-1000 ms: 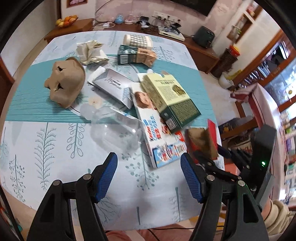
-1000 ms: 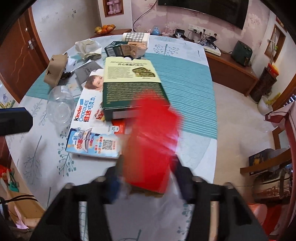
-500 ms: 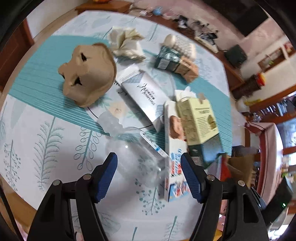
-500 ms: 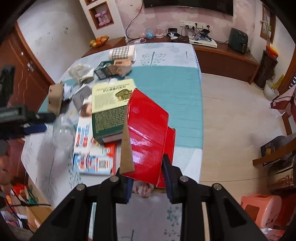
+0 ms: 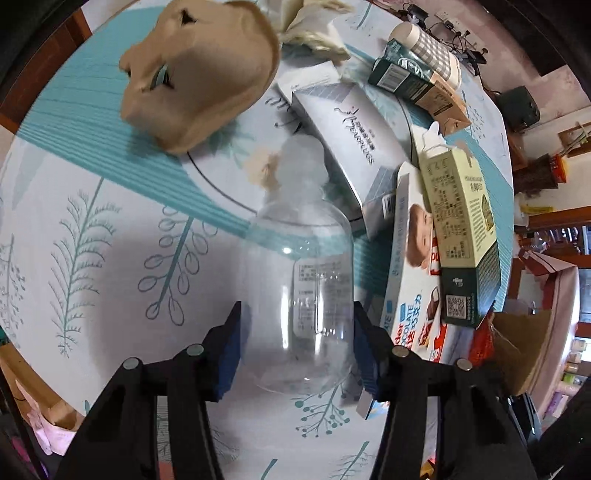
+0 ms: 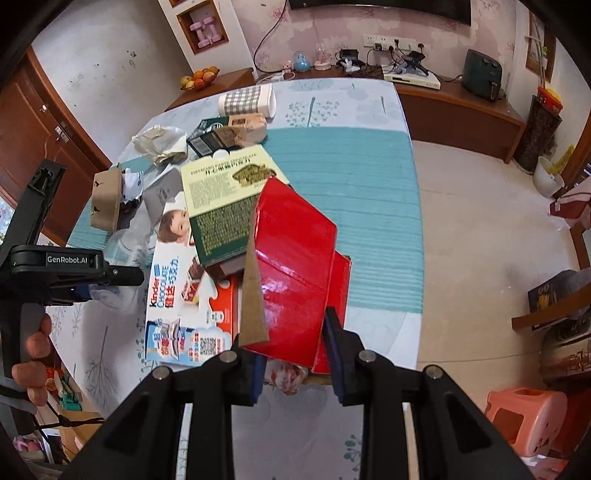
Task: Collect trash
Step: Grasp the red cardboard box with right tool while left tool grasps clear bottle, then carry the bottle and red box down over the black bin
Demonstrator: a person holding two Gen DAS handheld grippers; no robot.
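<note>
A clear plastic bottle (image 5: 303, 280) lies on the patterned tablecloth (image 5: 74, 221), its cap end pointing away. My left gripper (image 5: 297, 343) straddles the bottle's base and its jaws are closing; a thin gap still shows at the left pad (image 5: 231, 347). My right gripper (image 6: 293, 354) is shut on a flattened red box (image 6: 295, 269), held above the table's right edge with a brown flap sticking up. In the right wrist view the left gripper (image 6: 110, 277) sits low over the bottle (image 6: 122, 240), with a person's hand (image 6: 33, 350) on its handle.
More trash lies beyond the bottle: a brown pulp tray (image 5: 199, 74), a white earplugs box (image 5: 351, 125), a Kinder chocolate box (image 5: 410, 266), a green and cream box (image 5: 461, 206), crumpled paper (image 5: 314, 33) and a checked cup (image 5: 428, 44). A pink stool (image 6: 524, 413) stands on the floor.
My left gripper has dropped down over the clear bottle and its jaws have narrowed around it. My right gripper closed on the red box and lifted it slightly.
</note>
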